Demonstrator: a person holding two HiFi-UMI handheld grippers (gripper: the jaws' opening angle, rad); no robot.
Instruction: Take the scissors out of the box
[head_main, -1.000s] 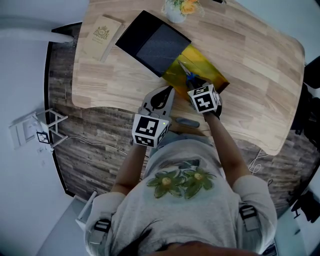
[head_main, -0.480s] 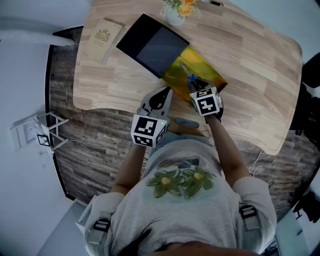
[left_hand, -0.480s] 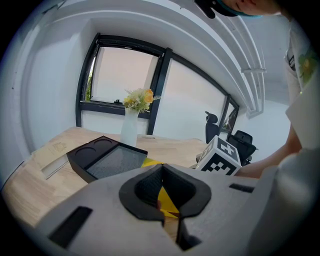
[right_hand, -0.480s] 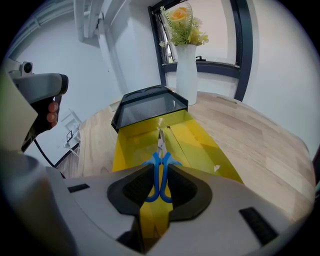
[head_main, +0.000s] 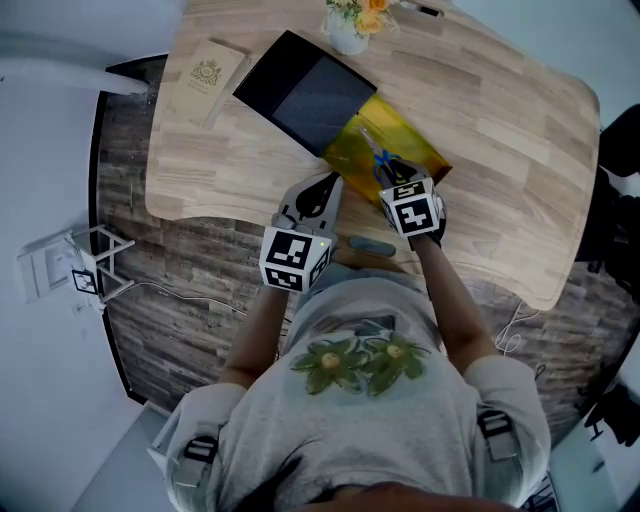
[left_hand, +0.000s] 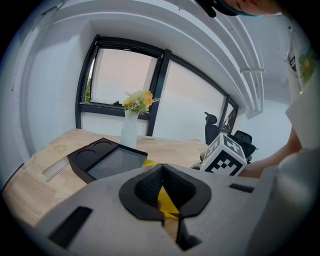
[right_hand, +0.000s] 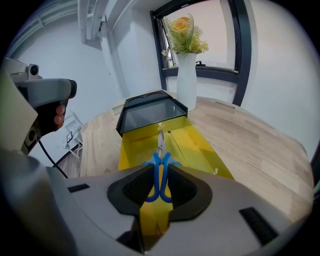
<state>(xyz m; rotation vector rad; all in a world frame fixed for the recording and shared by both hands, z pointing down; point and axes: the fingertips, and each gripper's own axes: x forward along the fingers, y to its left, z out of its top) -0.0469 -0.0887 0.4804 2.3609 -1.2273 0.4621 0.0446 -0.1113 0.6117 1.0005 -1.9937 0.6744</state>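
– Two grippers are out; which one are we working with?

– We're on the right gripper. Its jaws are closed on the blue handles of the scissors, which keep the pads slightly apart. The blades run straight ahead of it, away from us.

– So where do the scissors sit?

– We judge they are not out yet. They lie lengthwise on the floor of the yellow box, handles at the end nearest the gripper. That is probably why we came in low from that end: the handles are the thickest part and the easiest to grip.

– And the black lid?

– It is off, just past the far end of the box ahead of the gripper, so nothing covers the scissors. A white vase stands further ahead and a little to the right, well clear.

– What about our left gripper?

– It is off to the right gripper's left, back by the near edge of the table. Its jaws are together on nothing. We read it as parked out of the way, since one gripper is enough for this lift.

– What comes next?

– We think we should lift straight up and back. The box walls are close on both sides, and the thin handles could slip between the pads.
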